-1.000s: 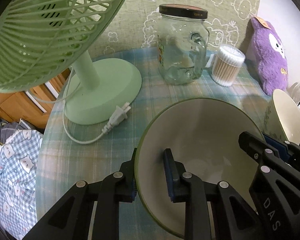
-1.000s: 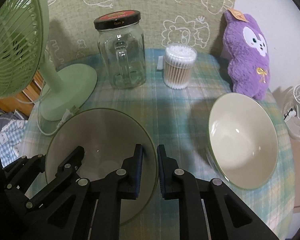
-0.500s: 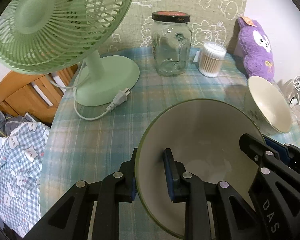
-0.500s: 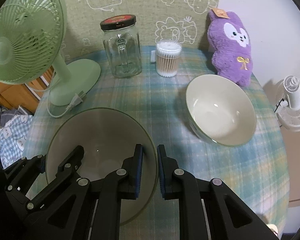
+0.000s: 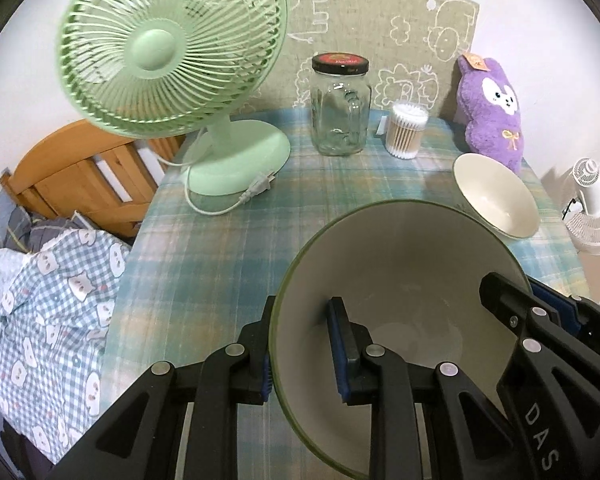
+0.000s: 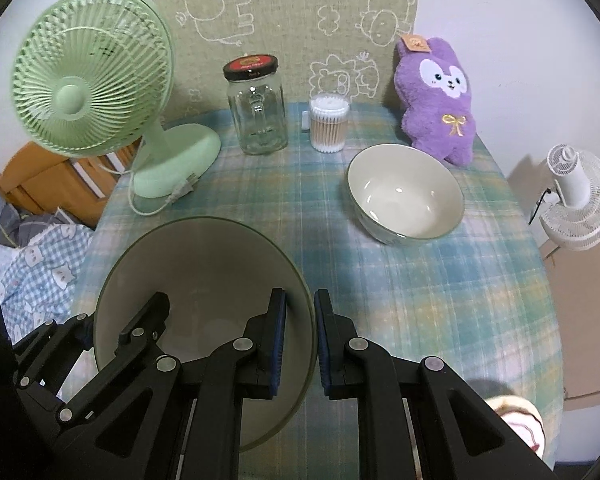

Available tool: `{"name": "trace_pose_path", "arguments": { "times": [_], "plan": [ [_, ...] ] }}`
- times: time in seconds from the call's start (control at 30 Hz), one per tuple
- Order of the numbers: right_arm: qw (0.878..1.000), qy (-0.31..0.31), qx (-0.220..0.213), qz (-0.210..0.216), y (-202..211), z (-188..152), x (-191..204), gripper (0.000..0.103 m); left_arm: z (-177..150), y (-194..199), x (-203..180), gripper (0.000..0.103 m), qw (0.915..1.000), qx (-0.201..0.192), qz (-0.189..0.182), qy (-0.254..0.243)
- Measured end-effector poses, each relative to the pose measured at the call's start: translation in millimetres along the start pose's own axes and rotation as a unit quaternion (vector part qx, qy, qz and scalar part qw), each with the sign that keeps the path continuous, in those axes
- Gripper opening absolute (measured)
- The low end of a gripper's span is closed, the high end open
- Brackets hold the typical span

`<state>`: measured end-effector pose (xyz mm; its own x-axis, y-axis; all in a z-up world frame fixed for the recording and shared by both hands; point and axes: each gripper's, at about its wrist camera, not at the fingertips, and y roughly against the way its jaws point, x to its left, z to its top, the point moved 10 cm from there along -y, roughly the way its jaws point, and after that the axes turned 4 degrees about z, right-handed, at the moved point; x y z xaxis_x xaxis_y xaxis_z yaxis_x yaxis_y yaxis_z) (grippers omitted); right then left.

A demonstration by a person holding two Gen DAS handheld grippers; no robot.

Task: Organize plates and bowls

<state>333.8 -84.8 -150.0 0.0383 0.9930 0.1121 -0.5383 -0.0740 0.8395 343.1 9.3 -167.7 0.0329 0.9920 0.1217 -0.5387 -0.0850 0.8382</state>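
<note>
while both grippers, left and right, clamped the large green-rimmed bowl's opposite rims, the smaller bowl sat apart (stacking seemingly undone).

We see the right gripper clamped on the green-rimmed bowl's right rim, the left gripper pinching its left rim, above the plaid tablecloth. A second bowl sits near the purple plush.

wall: white | table: plaid cloth | bed: wooden
</note>
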Motion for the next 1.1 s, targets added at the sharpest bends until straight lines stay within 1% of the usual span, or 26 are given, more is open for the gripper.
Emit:
{"name": "trace_pose_path", "arguments": {
  "times": [0.1, 0.37, 0.67, 0.83, 0.97, 1.1],
  "plan": [
    [1.000, -0.002, -0.003, 0.002, 16, -10, -1, 0.017, -7, 13, -1, 0.022, 1.0000, -0.004, 0.003, 0.000],
    [1.000, -0.016, -0.002, 0.005, 48, -40, -7, 0.017, -34, 41, -7, 0.023, 1.0000, 0.001, 0.001, 0.008],
    [1.000, -0.012, -0.009, 0.011, 79, -74, -11, 0.017, -63, 72, -11, 0.023, 0.9999, -0.010, 0.008, 0.002],
    [1.000, -0.008, 0.001, 0.015, 83, -96, -11, 0.017, -83, 77, -11, 0.023, 0.9999, -0.002, 0.013, 0.004],
    [1.000, -0.009, 0.015, 0.016, 81, -116, -12, 0.017, -103, 76, -11, 0.023, 0.9998, 0.011, 0.015, 0.005],
    [1.000, -0.005, 0.025, 0.016, 78, -130, -12, 0.017, -118, 74, -11, 0.023, 0.9997, 0.020, 0.016, 0.006]
  ]
}}
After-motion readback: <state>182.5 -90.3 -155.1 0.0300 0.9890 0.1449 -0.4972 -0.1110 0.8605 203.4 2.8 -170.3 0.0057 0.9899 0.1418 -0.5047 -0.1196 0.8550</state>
